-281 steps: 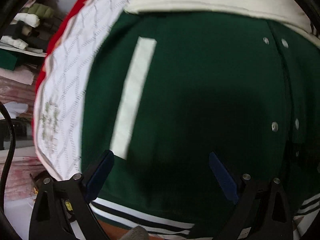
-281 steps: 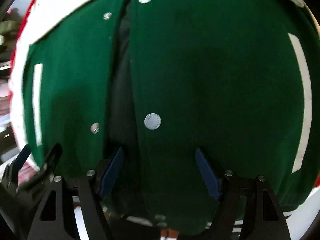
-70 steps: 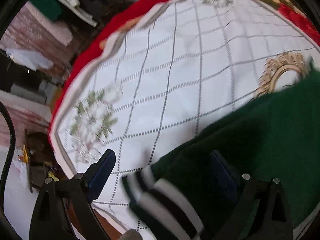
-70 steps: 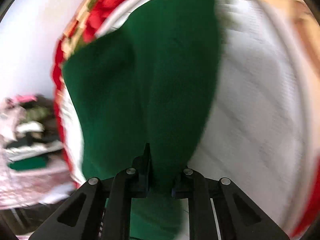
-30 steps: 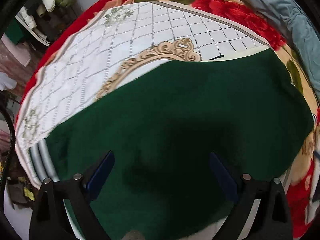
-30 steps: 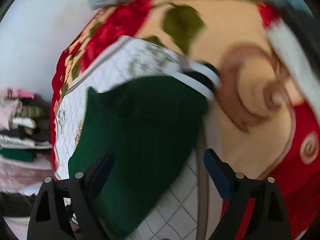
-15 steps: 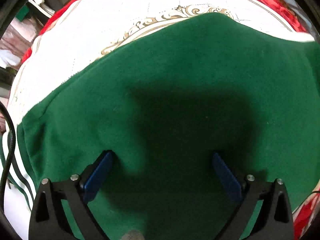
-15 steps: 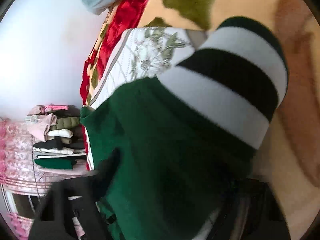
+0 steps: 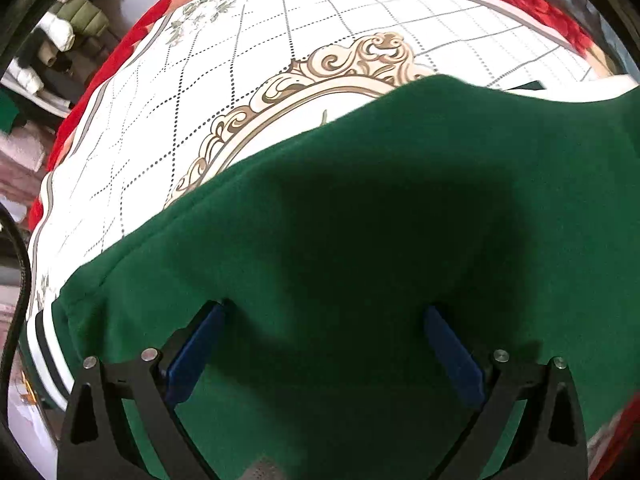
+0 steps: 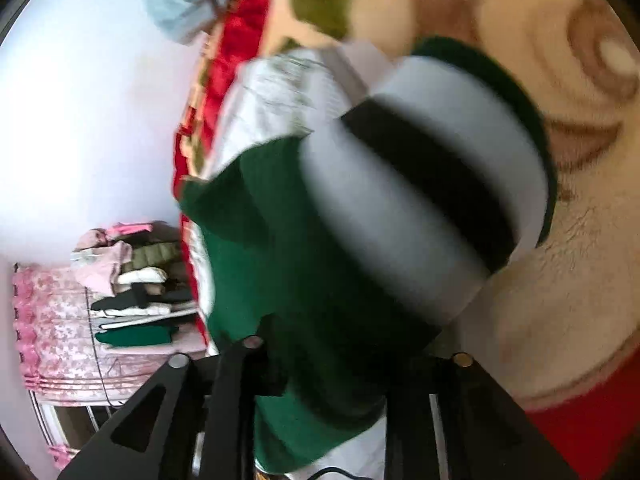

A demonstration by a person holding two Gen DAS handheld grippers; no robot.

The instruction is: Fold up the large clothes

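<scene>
- Left wrist view, far left edge: stacked folded clothes [image 9: 60,36] on a shelf, dim and partly cut off by the lens rim.
- Upper left to centre: white quilted bedspread with dotted grid lines, a gold scroll medallion and a red floral border [image 9: 168,92], spread flat.
- Centre to right, filling the lower frame: dark green fleece jacket [image 9: 380,220] lying on that bedspread, its white-and-black striped rib hem [image 9: 42,344] at lower left.
- Bottom: left gripper [image 9: 320,316] with blue-padded fingers [image 9: 192,352] spread wide, holding nothing, tips at or just above the green cloth.
- Right wrist view, left: pale wall, pink lace curtain [image 10: 52,328], shelf of folded garments [image 10: 132,288].
- Centre: jacket sleeve [image 10: 304,264] with its striped cuff [image 10: 428,200], blurred.
- Bottom: right gripper [image 10: 328,364] with black fingers either side of the sleeve; whether clamped cannot be told.
- Right: cream and red blanket with brown swirls [image 10: 560,240].
</scene>
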